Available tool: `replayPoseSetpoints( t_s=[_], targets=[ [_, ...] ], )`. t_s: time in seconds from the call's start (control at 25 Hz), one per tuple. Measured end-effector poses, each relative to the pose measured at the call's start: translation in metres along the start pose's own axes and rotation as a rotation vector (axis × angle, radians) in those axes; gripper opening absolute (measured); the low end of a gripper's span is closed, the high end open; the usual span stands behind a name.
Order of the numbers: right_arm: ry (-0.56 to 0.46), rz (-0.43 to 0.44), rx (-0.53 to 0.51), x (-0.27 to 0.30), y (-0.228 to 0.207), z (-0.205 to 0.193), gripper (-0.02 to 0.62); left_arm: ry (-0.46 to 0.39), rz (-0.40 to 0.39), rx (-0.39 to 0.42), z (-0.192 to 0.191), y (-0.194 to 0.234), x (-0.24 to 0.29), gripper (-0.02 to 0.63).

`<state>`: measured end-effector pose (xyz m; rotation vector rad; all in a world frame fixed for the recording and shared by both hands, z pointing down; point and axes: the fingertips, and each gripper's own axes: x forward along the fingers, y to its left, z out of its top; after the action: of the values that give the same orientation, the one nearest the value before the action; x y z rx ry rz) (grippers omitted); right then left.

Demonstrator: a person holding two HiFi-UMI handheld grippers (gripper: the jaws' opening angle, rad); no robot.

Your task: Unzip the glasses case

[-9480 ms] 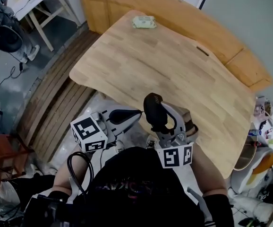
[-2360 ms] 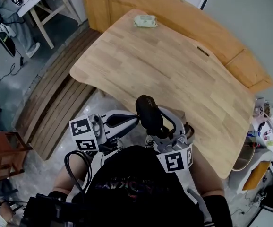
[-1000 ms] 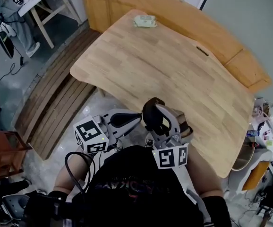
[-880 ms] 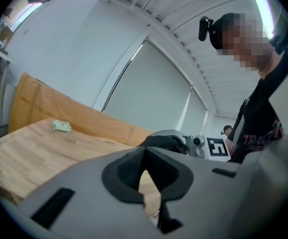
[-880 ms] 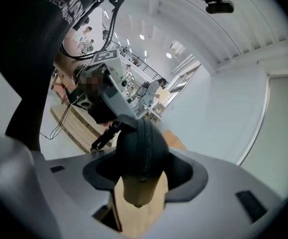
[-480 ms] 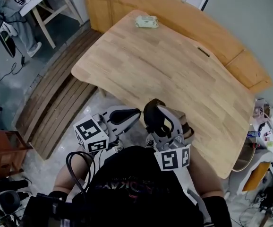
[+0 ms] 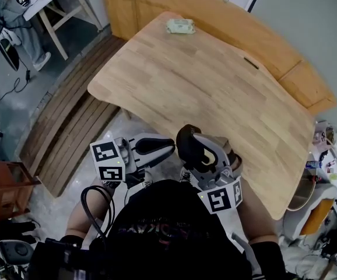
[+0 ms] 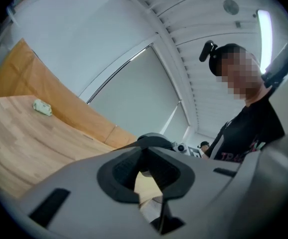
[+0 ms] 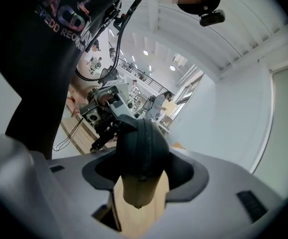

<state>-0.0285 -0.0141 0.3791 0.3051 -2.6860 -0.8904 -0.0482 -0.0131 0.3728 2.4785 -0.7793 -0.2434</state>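
Light and stiff-shelled by the look of it, the black glasses case (image 7: 185, 140) hangs in the air just off the near edge of the wooden table (image 7: 215, 80), close to the person's chest. The right gripper (image 7: 199, 155) clamps it across its rounded body. From the right gripper view the zip seam runs up the middle of the case (image 9: 141, 151), clear of the pads, so the grip leaves the zipper track free. The domed, fabric-like shell may twist in the clamp if the zip is pulled hard.

The left gripper (image 7: 169, 146) points level at the case's end, its jaws all but together after easing apart a touch. Whether they pinch the small zip pull cannot be made out.

Open air lies to the left for drawing the slider round. The table ahead is bare but for a pale packet (image 7: 179, 25) at its far edge, well apart.
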Motion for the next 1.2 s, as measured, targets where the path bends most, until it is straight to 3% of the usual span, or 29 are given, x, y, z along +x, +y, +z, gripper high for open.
replayPoseSetpoints(
  t_s=[0.44, 0.52, 0.96, 1.2],
  targets=[
    [-0.125, 0.047, 0.046, -0.011, 0.0, 0.026, 0.26, -0.074, -0.306, -0.121, 0.011, -0.035, -0.008, 0.035],
    [-0.126, 0.055, 0.038, -0.011, 0.002, 0.028, 0.261, -0.077, -0.328, -0.125, 0.011, -0.038, -0.008, 0.035],
    [-0.067, 0.032, 0.048, -0.004, -0.002, 0.016, 0.261, -0.067, -0.16, -0.042, 0.012, -0.021, -0.003, 0.012],
    [0.047, 0.0, -0.011, 0.005, -0.007, 0.0, 0.255, -0.03, -0.015, 0.063, 0.009, -0.006, 0.001, 0.009]
  ],
)
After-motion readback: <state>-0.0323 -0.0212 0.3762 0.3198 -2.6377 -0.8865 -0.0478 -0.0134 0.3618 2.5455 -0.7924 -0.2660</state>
